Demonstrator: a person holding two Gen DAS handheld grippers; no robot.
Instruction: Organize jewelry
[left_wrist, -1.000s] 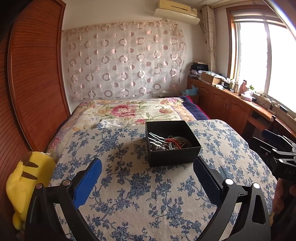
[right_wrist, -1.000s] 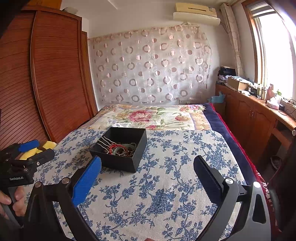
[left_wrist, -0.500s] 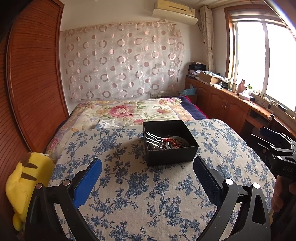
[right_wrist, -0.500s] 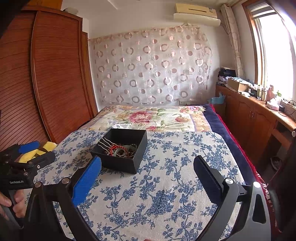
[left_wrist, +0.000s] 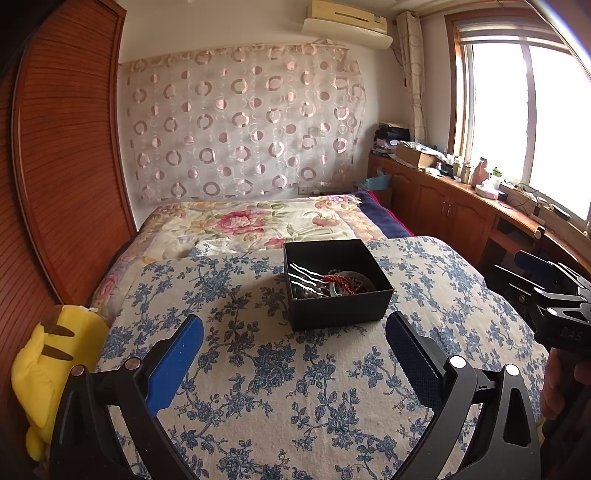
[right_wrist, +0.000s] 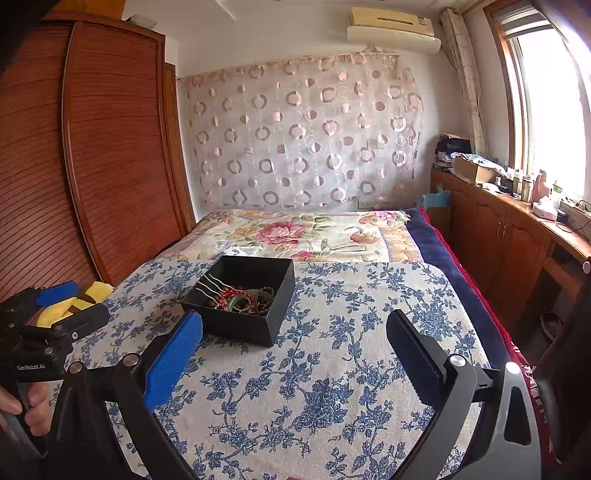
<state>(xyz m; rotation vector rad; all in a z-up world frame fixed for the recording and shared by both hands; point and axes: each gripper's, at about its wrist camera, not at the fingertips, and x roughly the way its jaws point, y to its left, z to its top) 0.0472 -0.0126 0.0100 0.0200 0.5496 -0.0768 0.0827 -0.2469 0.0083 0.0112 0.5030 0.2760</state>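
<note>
A black open-topped box (left_wrist: 338, 302) (right_wrist: 240, 321) rests on the blue-flowered cloth and holds a tangle of jewelry (left_wrist: 334, 283) (right_wrist: 240, 297): wavy silver hairpins, a red cord bracelet, dark beads, a bangle. My left gripper (left_wrist: 294, 339) is open, a little short of the box's near wall, with nothing between its fingers. My right gripper (right_wrist: 294, 338) is also open and empty, with the box ahead and to its left. Each gripper shows at the edge of the other's view, held by a hand.
The flowered cloth (left_wrist: 295, 387) covers a raised surface at the foot of a bed (left_wrist: 266, 221). A yellow plush toy (left_wrist: 48, 369) sits at the left edge beside a wooden wardrobe (left_wrist: 70, 166). Wooden cabinets (left_wrist: 454, 218) with clutter run under the window on the right.
Both grippers have crept slightly closer to the box, which sits a bit larger and lower in both views. Neither gripper has changed its opening.
</note>
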